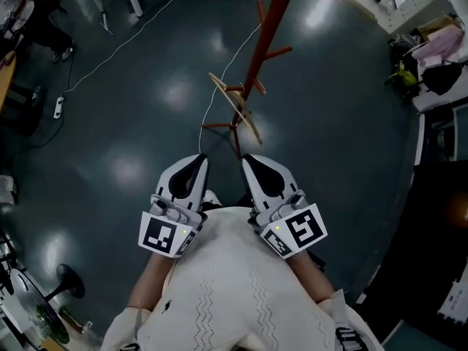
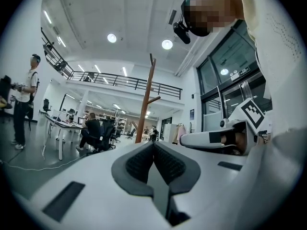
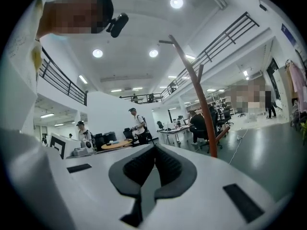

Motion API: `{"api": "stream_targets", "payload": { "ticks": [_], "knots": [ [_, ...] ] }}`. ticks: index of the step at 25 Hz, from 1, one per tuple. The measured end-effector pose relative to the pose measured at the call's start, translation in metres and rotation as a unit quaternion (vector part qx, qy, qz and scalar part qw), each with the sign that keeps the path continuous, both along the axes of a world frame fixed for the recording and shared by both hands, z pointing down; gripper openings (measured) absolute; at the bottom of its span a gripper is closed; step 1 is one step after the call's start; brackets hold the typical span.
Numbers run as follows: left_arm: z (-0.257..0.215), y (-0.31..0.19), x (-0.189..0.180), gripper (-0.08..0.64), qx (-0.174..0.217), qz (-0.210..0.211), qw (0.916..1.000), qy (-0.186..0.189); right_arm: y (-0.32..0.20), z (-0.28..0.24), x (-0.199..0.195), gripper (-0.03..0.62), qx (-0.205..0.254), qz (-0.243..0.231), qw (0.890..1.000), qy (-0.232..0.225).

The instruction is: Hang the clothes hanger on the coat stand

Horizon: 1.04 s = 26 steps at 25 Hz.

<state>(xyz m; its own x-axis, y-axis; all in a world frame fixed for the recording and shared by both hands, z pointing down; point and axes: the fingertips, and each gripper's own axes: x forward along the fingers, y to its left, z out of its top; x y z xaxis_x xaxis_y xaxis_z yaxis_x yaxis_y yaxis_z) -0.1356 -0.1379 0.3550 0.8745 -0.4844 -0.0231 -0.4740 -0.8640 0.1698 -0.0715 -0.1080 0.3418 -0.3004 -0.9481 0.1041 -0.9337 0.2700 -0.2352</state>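
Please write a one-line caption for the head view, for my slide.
Shut and empty, left gripper and right gripper hover; wooden hanger at the coat stand's pegs.

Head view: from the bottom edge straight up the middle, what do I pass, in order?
White sweater → left gripper and right gripper side by side, tongs shut → wooden clothes hanger → coat stand trunk, running up to the top edge.

Big open-plan office here: desks [image 2: 60,122] and swivel chairs [image 2: 101,139] at lower left of the left gripper view, a railed upper gallery [image 2: 120,79] above (round ceiling lights [image 2: 112,38] too), glossy grey floor [image 1: 131,108] in head view.
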Motion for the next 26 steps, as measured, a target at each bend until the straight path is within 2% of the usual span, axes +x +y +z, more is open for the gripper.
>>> {"api": "stream_targets", "payload": {
  "ticks": [8,18,26],
  "knots": [
    [0.007,0.000,-0.001,0.012,-0.001,0.007,0.9999,-0.011,0.006,0.017,-0.003,0.020,-0.023,-0.001,1.000,0.013],
    [0.009,0.002,0.000,0.012,0.002,0.014,0.9997,-0.019,0.005,0.019,-0.006,0.020,-0.023,-0.005,1.000,0.013],
    [0.010,-0.007,-0.012,0.012,0.003,-0.009,0.9998,-0.015,0.004,0.024,-0.007,0.020,-0.032,-0.005,0.999,0.014]
  ]
}}
